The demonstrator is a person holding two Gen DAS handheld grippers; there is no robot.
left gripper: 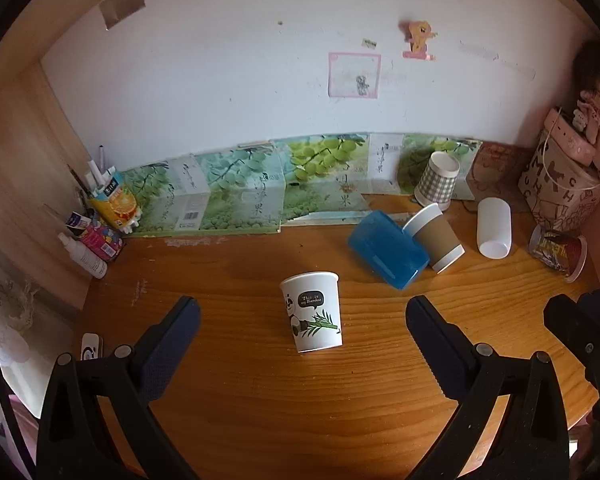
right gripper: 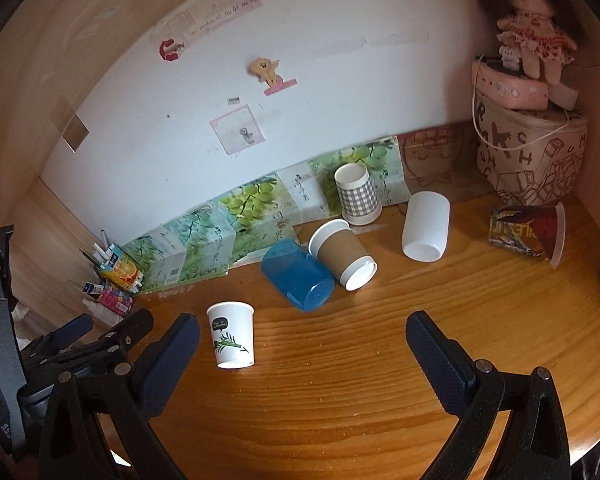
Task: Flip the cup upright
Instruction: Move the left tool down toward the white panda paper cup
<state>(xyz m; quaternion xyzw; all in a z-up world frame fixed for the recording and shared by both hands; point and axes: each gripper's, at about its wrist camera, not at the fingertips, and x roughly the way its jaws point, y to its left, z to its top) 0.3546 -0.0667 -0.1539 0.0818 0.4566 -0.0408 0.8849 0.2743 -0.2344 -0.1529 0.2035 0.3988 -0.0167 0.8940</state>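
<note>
A white paper cup with a panda print [left gripper: 314, 312] stands upright on the wooden table [left gripper: 300, 400], its mouth up. It also shows in the right wrist view [right gripper: 232, 334]. My left gripper [left gripper: 302, 328] is open and empty, and the panda cup stands between and just beyond its fingertips. My right gripper [right gripper: 302, 340] is open and empty, with the panda cup just past its left fingertip. A blue cup [left gripper: 386, 254], a brown sleeved cup [left gripper: 436, 240] and a white cup [left gripper: 494, 228] lie on their sides behind.
A checked cup [right gripper: 356, 194] stands upside down by the back wall. A printed red cup [right gripper: 528, 230] lies on its side at the right. A patterned box [right gripper: 532, 160] with a doll stands back right. Bottles and a juice carton [left gripper: 114, 200] stand back left.
</note>
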